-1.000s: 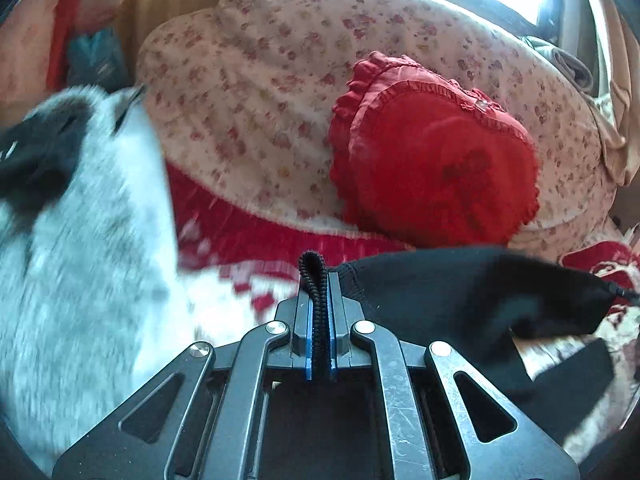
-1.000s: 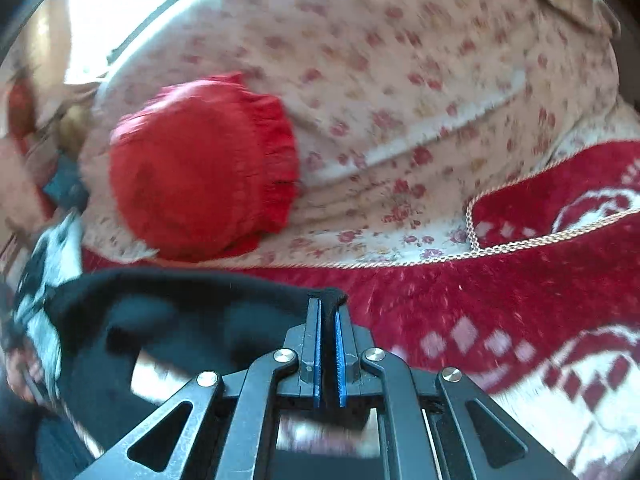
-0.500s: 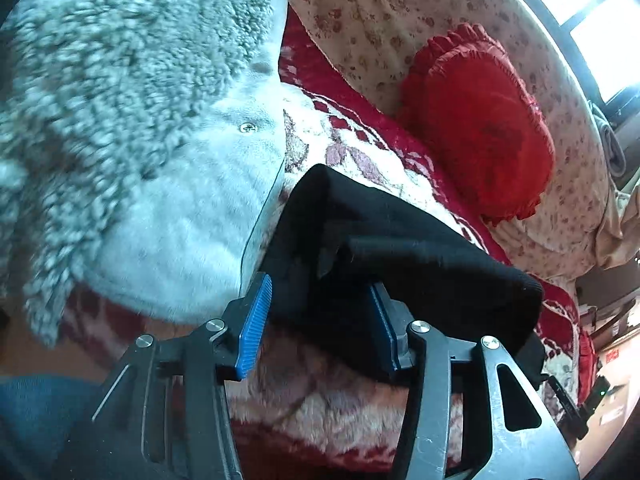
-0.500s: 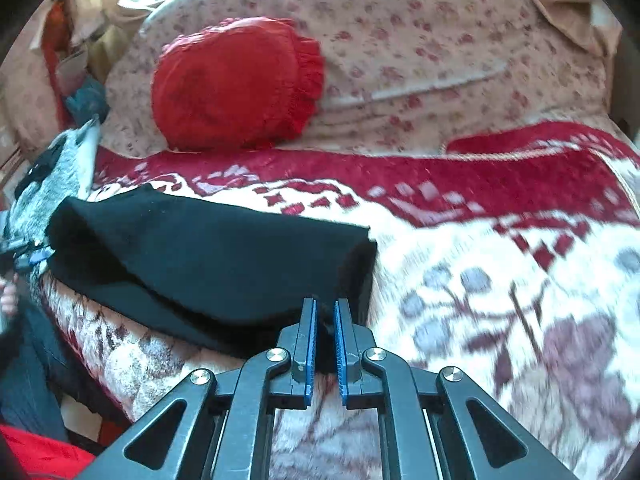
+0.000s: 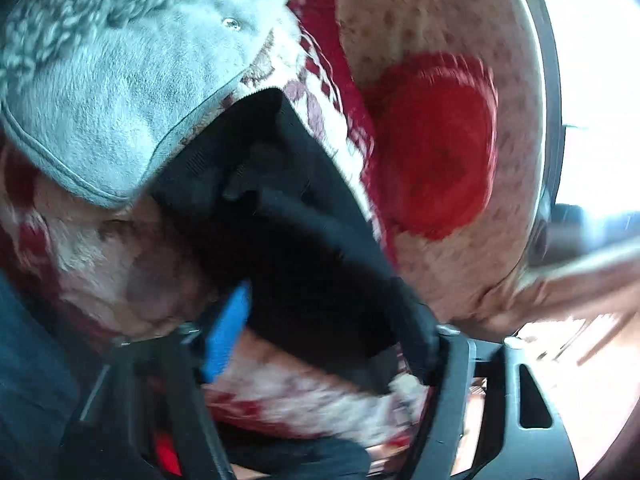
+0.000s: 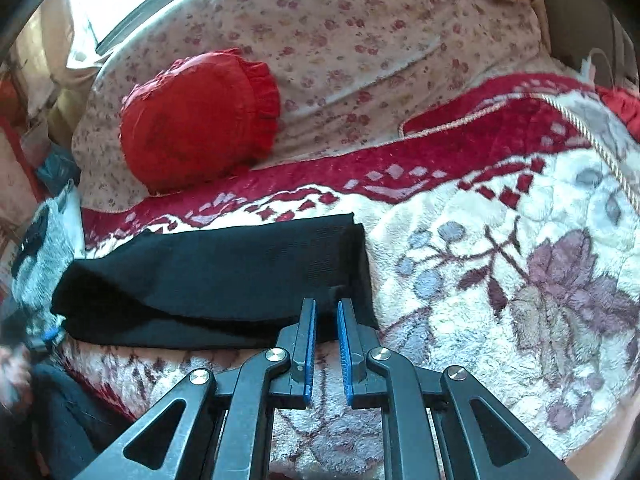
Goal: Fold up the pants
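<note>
The pants [image 6: 216,276] now lie folded on the blanket [image 6: 500,272]; the left claw [image 5: 320,340] has just been opening around them, and the right claw [image 6: 326,336] stands slightly parted, empty. Withdraw both straight back so no fold drags.

The pants [image 6: 216,276] were laid folded on the blanket [image 6: 500,280] near its front edge, with the jacket [image 5: 112,92] at their left end, the cushion [image 6: 196,116] propped behind them against the backrest [image 6: 380,40].
</note>
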Tool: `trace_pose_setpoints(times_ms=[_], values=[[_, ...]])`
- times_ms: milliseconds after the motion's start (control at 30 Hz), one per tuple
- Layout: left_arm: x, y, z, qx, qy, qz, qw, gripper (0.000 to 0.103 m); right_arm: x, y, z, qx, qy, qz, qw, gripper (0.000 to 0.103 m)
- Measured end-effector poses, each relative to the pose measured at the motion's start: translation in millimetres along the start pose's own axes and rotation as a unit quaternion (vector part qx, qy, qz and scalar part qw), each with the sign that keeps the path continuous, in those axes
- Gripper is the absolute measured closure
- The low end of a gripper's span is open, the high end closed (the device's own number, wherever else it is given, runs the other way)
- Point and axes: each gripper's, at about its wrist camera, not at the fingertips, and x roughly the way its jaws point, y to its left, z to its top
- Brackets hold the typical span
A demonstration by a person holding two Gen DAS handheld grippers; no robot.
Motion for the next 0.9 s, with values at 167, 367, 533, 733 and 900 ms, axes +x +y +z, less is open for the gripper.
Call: trace_pose_setpoints(times_ms=[167,367,533,733,900], values=[[10,0,23,-0.082,0.004,0.014,0.9965,0.030,8,12,0,-0.032,0.010,-0.021,0.999,0.094],[13,10,20,-0.106,0.015,0.035,0.9936,0.087,4,12,-1,-0.037,0.001,-0.025,0.999,0.094],[9,-7,13,0.000,-0.014,0.073,0.9972,0.091,-8,-6,0,0.016,-0.021,-0.017,0.999,0.094],[15,-54,-5,0.244,-0.072,0.156,0.9543,0.091,-10,-64,-12,0.242,-0.029,0.115,0.963,0.086],[27,-51,-18,0.336,-0.111,0.179,0.9179,0.091,15,-66,-29,0.300,-0.005,0.177,0.937,0.084]])
